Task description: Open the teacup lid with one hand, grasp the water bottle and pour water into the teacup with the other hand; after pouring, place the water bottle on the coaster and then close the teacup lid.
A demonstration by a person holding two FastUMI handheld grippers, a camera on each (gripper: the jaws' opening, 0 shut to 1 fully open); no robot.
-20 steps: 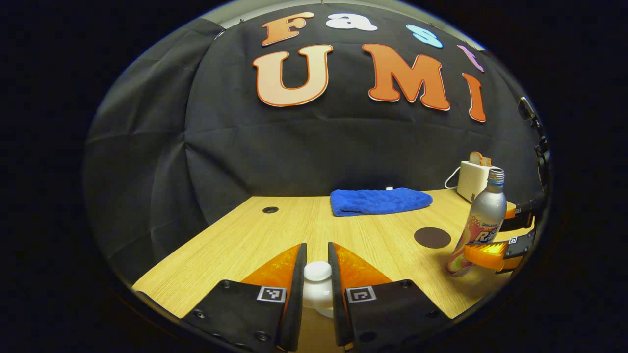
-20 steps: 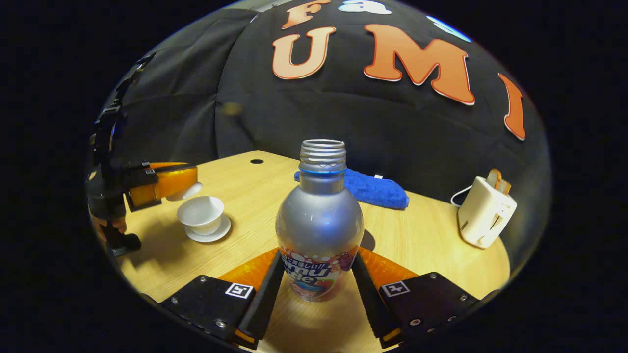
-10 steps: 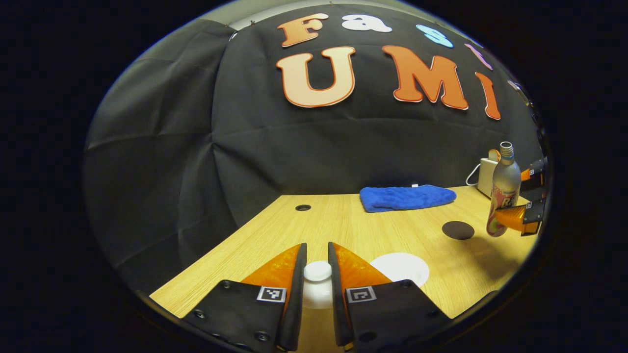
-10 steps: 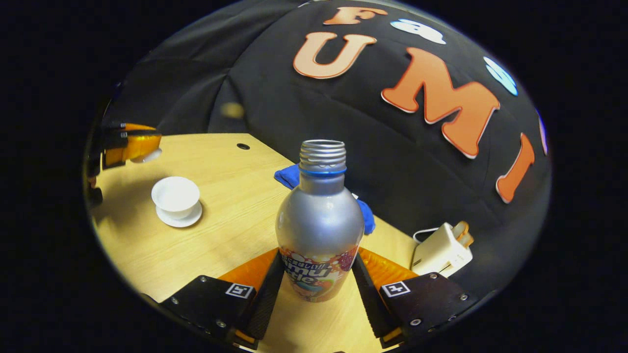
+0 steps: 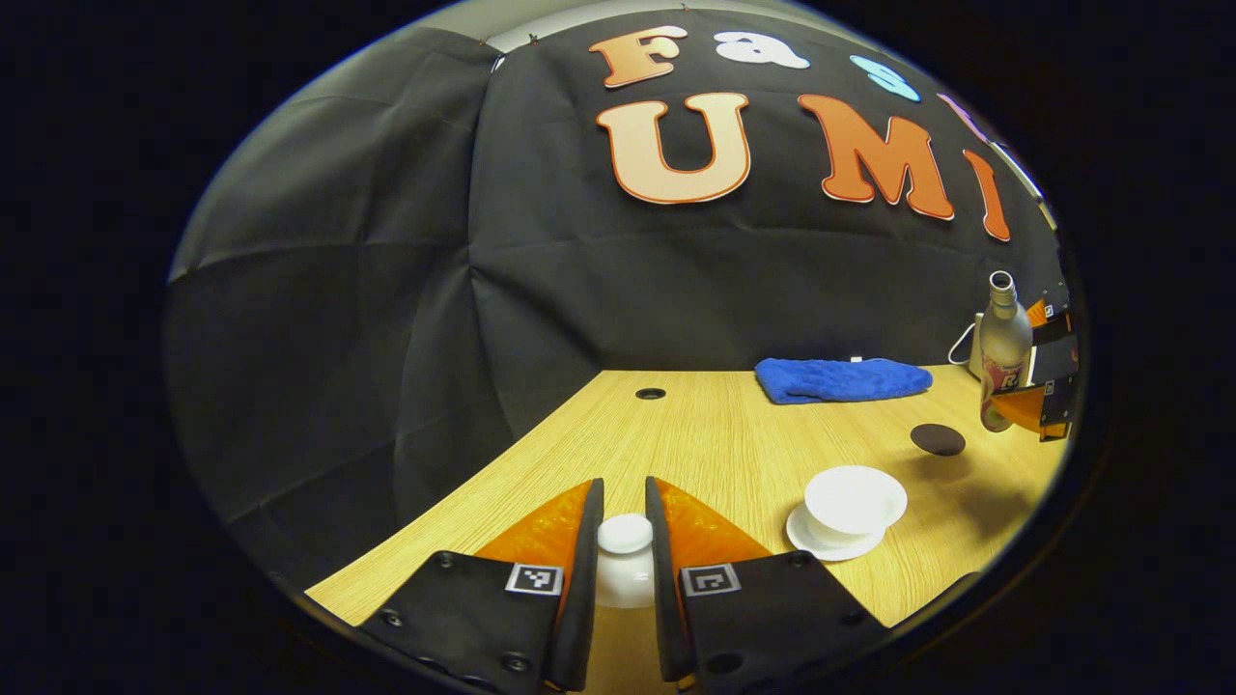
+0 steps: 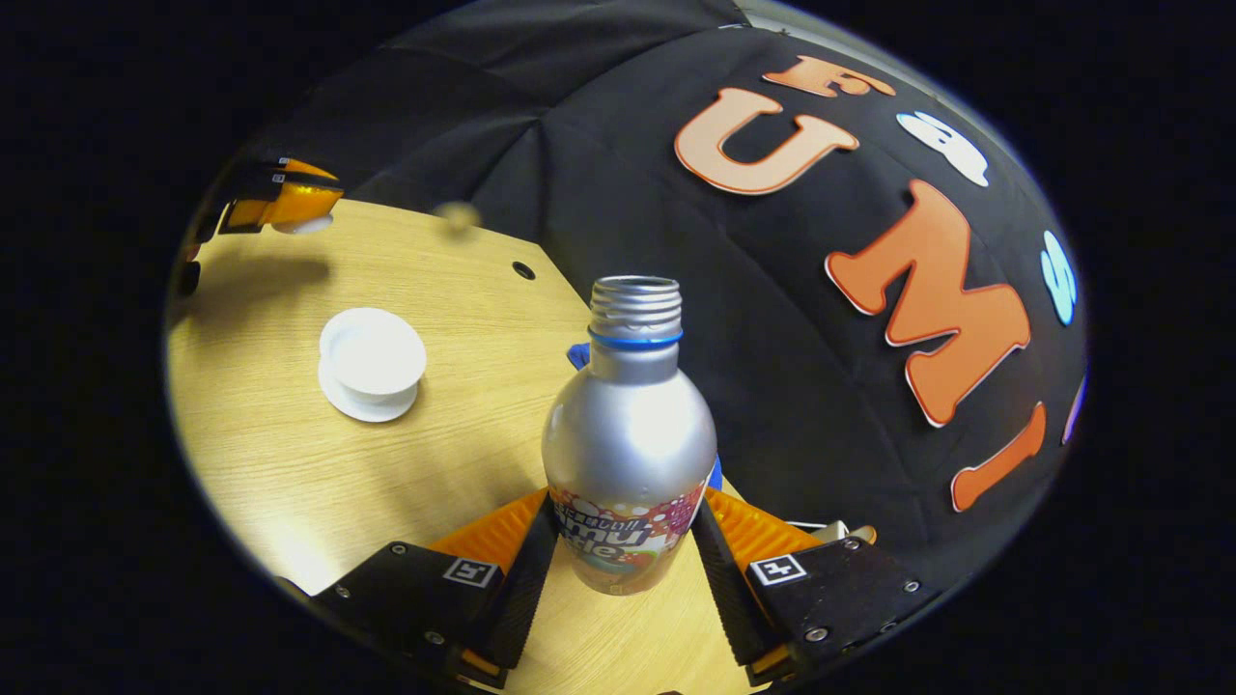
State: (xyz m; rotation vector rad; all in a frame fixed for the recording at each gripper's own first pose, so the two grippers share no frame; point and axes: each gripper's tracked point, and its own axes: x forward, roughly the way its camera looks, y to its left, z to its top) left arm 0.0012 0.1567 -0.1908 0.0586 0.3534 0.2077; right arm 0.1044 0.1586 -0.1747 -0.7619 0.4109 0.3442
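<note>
- Silver water bottle point(image 6: 628, 434) sits clamped between your right tongs point(image 6: 623, 550), both fingers pressing on its printed lower body, mouth uncapped and uppermost.
- Over the last second your right hand has rolled: the desk point(image 6: 290, 483) now runs steeply tilted in the right gripper view, and the teacup point(image 6: 372, 352) has slid toward ten o'clock. That reads as the swing toward the pour, not yet the pour itself.
- Your left tongs point(image 5: 625, 541) are closed on the white lid point(image 5: 625, 533) by its knob and have drawn back, so the open teacup point(image 5: 855, 502) on its saucer now lies at about three o'clock of them, clear of the lid.
- From the left gripper view, the bottle point(image 5: 1002, 347) hangs well beyond the cup, with the dark coaster point(image 5: 938, 439) between them.
- Expect to close that gap before tipping further.
</note>
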